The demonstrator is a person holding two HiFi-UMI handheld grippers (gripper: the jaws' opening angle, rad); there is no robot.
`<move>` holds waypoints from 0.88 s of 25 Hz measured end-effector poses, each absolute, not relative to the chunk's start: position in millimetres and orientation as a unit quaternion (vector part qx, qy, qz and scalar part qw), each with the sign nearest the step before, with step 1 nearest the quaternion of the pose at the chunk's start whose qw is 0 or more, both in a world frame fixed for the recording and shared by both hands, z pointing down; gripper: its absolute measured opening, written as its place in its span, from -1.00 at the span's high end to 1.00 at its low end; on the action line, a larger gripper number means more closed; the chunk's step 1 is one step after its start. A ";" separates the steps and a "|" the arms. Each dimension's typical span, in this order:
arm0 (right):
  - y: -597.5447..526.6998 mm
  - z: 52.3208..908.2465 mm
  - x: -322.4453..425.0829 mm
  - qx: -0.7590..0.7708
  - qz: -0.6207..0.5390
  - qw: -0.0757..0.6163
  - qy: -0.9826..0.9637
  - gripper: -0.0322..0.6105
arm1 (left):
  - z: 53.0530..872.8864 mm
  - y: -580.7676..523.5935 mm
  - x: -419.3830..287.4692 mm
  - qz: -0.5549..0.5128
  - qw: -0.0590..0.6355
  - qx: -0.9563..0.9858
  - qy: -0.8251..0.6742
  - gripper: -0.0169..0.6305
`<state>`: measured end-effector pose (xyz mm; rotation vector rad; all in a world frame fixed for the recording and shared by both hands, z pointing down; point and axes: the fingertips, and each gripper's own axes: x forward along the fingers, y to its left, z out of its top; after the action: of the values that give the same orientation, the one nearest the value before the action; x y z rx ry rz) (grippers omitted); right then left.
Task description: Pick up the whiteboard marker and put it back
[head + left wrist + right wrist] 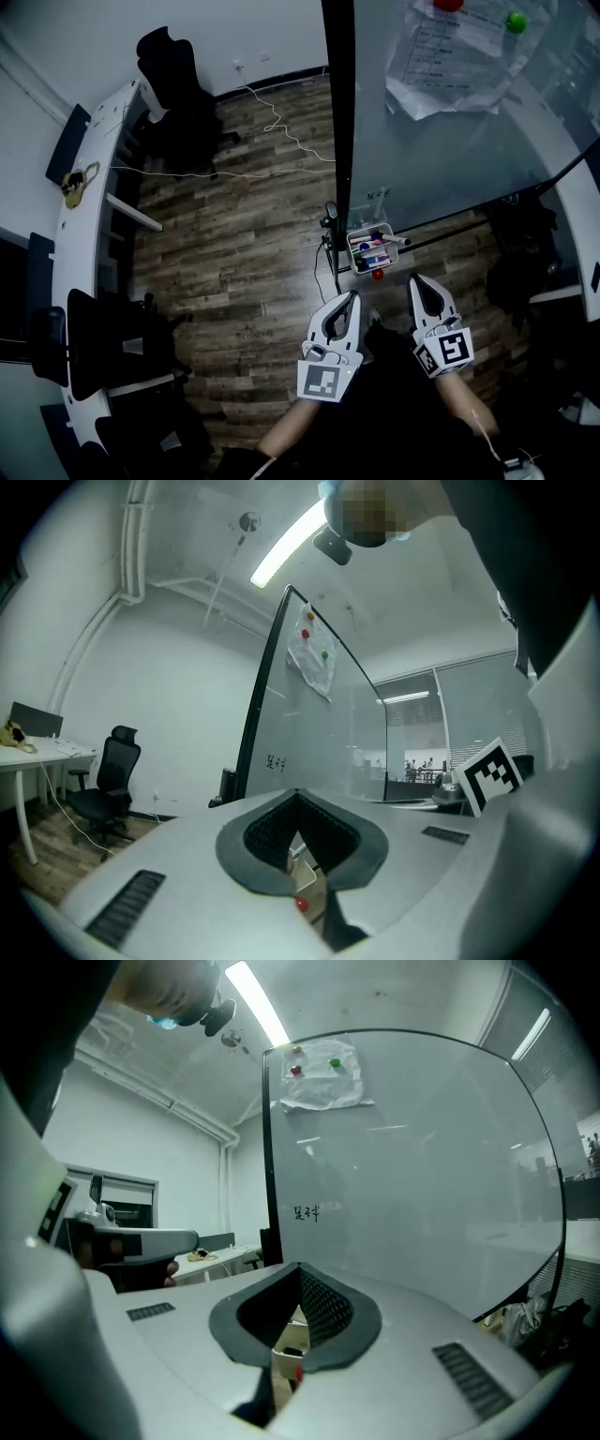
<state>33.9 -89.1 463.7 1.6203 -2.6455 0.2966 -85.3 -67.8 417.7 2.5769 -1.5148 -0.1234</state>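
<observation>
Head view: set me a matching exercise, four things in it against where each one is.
Things:
1. green magnet
2. marker tray
3. office chair
4. white cable

Places:
A. trailing across the wood floor
B. by the whiteboard's bottom corner
C. high on the whiteboard, at the paper sheet
D. beside the curved white desk

Pairs: 1-C, 2-B, 3-D, 4-A.

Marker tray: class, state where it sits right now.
In the head view, the marker tray sits at the lower left edge of the whiteboard, just ahead of the left gripper.
</observation>
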 end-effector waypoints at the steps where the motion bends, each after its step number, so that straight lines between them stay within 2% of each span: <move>1: -82.6 459.1 32.7 0.523 0.094 0.011 -0.847 0.85 | 417.0 -62.7 -86.8 -0.043 0.077 0.861 -0.502 0.94; 22: -21.8 447.0 43.3 0.528 0.087 -0.001 -0.845 0.86 | 416.8 -18.1 -63.7 -0.028 0.076 0.876 -0.475 0.94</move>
<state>43.3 -21.8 447.0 1.6594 -2.6561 0.2739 -63.7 -18.1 416.8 2.6275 -1.4249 -0.0825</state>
